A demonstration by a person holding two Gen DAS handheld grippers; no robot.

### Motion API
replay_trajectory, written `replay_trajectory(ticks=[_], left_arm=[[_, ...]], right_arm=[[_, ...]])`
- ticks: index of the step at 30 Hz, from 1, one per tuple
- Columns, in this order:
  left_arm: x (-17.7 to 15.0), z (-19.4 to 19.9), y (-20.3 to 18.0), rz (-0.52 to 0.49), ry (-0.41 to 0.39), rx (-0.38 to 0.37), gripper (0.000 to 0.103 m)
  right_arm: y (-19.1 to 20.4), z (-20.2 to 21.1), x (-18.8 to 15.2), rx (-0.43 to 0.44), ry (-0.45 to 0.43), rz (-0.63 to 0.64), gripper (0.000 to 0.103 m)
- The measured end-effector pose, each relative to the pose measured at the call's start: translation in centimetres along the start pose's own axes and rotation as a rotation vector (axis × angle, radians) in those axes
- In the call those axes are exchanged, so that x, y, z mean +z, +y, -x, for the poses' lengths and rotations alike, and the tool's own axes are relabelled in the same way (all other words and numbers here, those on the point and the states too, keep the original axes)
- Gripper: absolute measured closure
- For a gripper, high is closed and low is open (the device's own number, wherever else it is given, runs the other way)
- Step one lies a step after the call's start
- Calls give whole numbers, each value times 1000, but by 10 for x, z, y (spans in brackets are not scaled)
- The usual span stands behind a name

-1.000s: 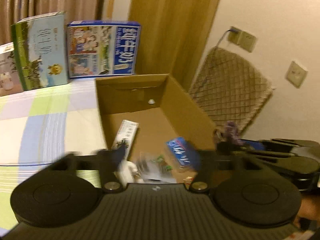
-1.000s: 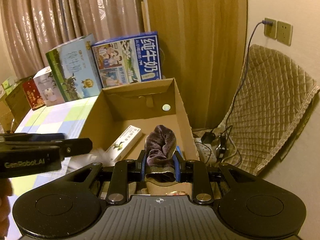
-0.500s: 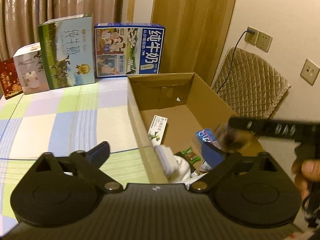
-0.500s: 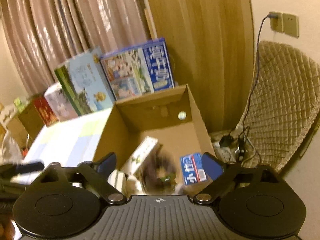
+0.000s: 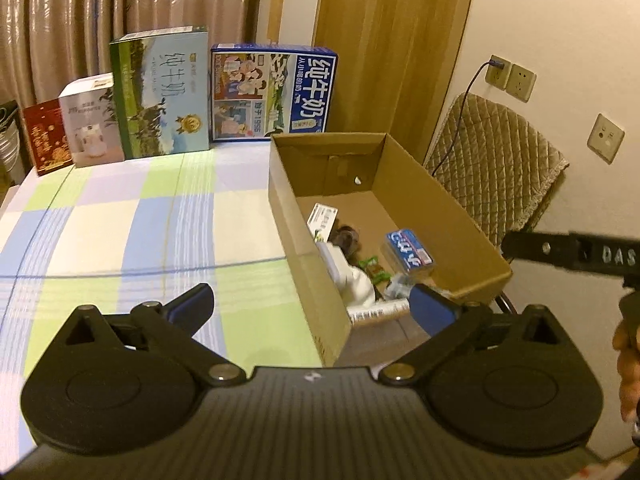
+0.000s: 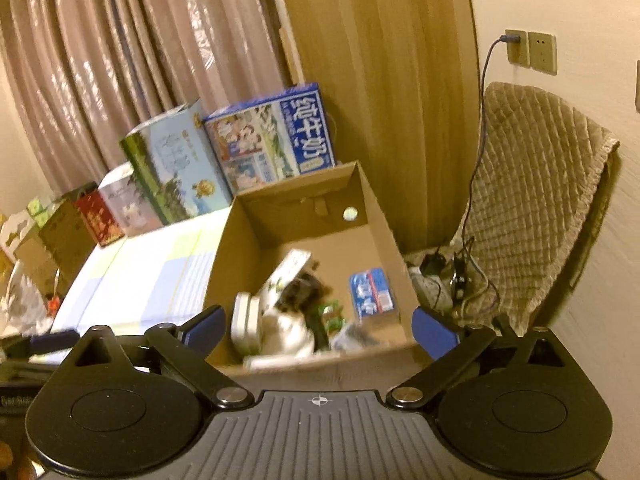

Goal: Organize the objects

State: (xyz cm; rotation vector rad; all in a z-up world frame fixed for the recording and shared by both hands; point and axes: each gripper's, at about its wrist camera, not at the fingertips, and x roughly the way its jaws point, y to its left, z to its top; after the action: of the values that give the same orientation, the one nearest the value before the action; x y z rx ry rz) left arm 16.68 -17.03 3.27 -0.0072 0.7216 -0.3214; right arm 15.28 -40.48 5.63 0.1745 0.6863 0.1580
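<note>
Landmark: one open cardboard box (image 5: 440, 216) at the right edge of the tabletop (image 5: 120, 232).
Left gripper (image 5: 312, 304): one — its blue-padded fingers (image 5: 430, 308) spread wide, holding nothing, above the box's near left wall.
Right gripper (image 6: 318, 330): one, fingers (image 6: 434, 332) likewise wide apart and empty, over the box's near end.
Inside the box: one dark sock (image 6: 302, 286) lying near the middle; one long white carton (image 5: 323, 218) against the left wall; one blue packet (image 5: 408, 250) toward the right wall; one white bundle (image 5: 356, 280) and one green-wrapped item (image 5: 374, 268) at the near end. Other small things at the near end are too blurred to count.
Behind the box: two large milk cartons — one blue (image 5: 274, 94), one green (image 5: 162, 94) — standing upright side by side.
Left of those: one white box (image 5: 90, 120) and one red box (image 5: 44, 136), in the same row.
Surface: tabletop covered by a checked cloth in pale blue, green and cream.
Right of the box: one chair with a quilted beige cover (image 5: 496, 176), off the tabletop.
Room: pinkish curtains (image 6: 120, 60) behind the row, one wooden panel (image 5: 384, 40) behind the box, cream wall with three socket plates (image 5: 510, 78); one holds a plugged cable.
</note>
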Motion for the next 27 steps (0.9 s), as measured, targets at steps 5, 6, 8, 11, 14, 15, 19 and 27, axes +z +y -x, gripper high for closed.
replay_trajectory(ticks=[5, 6, 8, 11, 14, 15, 19, 27], left_arm=[[-17, 27, -3, -9, 12, 29, 1], [-20, 33, -4, -11, 13, 30, 1], [-26, 42, -4, -12, 17, 31, 1], [-34, 56, -2, 1, 23, 40, 1], [-41, 68, 0, 5, 22, 53, 1], [-43, 71, 1, 8, 21, 57, 1], [-52, 84, 5, 22, 20, 64, 1], [-60, 96, 10, 32, 17, 79, 1]], right_arm=[[16, 26, -22, -18, 27, 46, 4], [19, 30, -26, -20, 27, 53, 3], [24, 39, -33, -24, 23, 67, 2], [32, 52, -41, -30, 22, 84, 2], [40, 61, -46, -26, 25, 98, 2], [42, 63, -48, -26, 27, 101, 2], [50, 69, -53, -18, 43, 124, 2], [60, 73, -61, -32, 51, 169, 2]])
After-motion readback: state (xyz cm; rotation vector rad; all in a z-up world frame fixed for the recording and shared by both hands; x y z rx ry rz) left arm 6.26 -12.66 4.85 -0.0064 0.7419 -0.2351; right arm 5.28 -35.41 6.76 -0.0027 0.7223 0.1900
